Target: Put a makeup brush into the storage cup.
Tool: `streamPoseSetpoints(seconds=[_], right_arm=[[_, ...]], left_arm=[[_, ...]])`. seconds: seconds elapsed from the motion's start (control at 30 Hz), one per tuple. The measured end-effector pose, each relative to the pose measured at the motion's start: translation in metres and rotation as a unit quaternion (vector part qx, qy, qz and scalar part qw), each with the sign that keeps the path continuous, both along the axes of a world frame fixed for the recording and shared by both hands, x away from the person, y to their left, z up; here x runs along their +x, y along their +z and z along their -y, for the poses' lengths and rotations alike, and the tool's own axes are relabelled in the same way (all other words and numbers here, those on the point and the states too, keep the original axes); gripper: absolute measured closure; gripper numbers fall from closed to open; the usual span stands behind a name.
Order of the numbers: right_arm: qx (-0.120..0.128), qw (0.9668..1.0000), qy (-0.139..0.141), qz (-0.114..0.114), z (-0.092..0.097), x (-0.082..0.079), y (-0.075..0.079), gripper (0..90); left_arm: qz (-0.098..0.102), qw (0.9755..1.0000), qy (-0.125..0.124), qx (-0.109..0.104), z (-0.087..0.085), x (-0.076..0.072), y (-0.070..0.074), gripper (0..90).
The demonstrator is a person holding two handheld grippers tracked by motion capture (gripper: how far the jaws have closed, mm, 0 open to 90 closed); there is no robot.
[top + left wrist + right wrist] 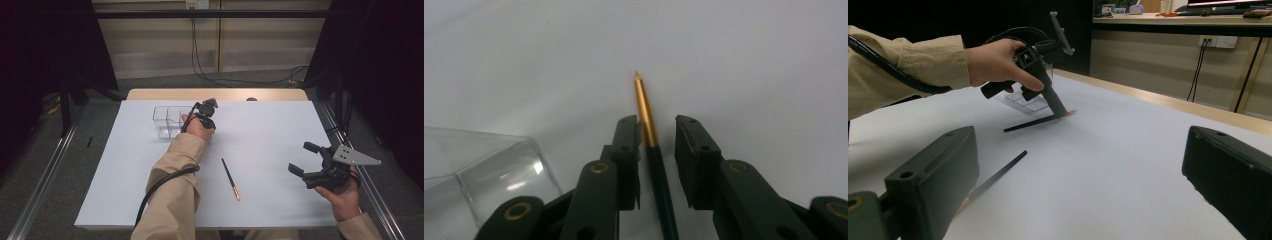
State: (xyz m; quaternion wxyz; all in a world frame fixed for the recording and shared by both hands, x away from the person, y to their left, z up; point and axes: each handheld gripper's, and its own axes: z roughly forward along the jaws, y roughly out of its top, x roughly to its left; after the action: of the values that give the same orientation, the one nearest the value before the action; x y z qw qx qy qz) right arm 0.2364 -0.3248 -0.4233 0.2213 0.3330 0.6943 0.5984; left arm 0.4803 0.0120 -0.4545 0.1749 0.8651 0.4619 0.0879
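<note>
While left tool (658, 150) grips pen (650, 130) between narrow jaws, gold tip pokes beyond; right tool (306, 159) wide.

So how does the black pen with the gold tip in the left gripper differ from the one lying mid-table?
The held black gold-tipped pen sits between the left gripper's narrowed jaws, beside the clear plastic box; the loose pen lies untouched mid-table, away from the box. Both are slim, black and gold-tipped.
</note>
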Motion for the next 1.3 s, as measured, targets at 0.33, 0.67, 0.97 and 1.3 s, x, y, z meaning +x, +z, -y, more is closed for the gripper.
streamPoseSetpoints(seconds=[0.33,0.67,0.97,1.3], right_arm=[[0.002,1.0,-0.001,-0.002,0.0007,-0.0004,0.0005,1.1],[0.002,1.0,-0.002,-0.002,0.0011,-0.0005,0.0005,1.1],[-0.001,1.0,-0.002,-0.001,0.0013,-0.0006,0.0004,1.1],[0.001,1.0,-0.002,0.0,0.0022,-0.0004,0.0003,1.1]], left_arm=[[-0.012,0.9999,-0.009,0.003,0.0054,-0.0006,-0.0018,78.0],[-0.028,0.9994,-0.022,-0.001,0.0073,-0.0009,-0.0012,79.9],[-0.032,0.999,-0.032,0.0,0.0083,-0.0004,-0.0013,83.8],[-0.024,0.9991,-0.025,-0.026,0.005,-0.0009,0.0007,84.0]])
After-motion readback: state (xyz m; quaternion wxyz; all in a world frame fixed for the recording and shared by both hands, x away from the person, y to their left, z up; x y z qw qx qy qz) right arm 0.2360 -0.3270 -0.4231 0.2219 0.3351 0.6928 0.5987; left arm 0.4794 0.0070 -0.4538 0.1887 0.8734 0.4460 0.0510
